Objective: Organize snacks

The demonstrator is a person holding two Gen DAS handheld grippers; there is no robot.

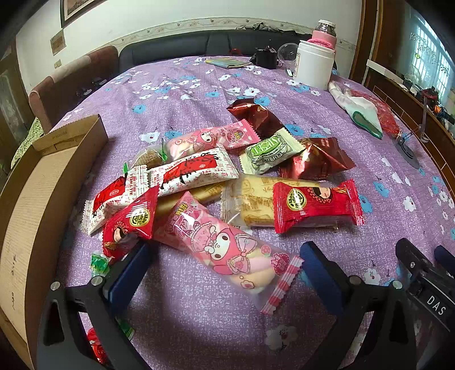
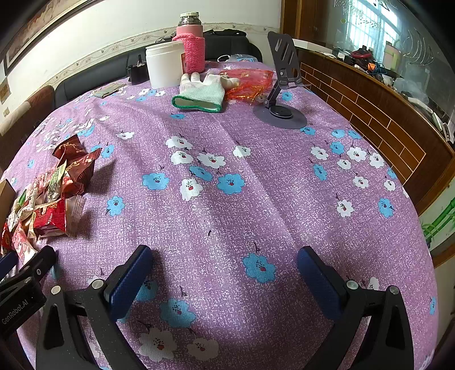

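Snack packets (image 1: 216, 182): heaped mid-counter (image 2: 256, 199), beside cardboard box (image 1: 42, 199) at left. Left gripper (image 1: 224, 267): wide open, straddling pink packet (image 1: 227, 247), empty. Right gripper (image 2: 224, 273): wide open, empty, over bare cloth.

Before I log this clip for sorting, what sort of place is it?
Most likely a home living or dining room: a table under a floral tablecloth, a dark sofa against the wall, and a framed picture above.
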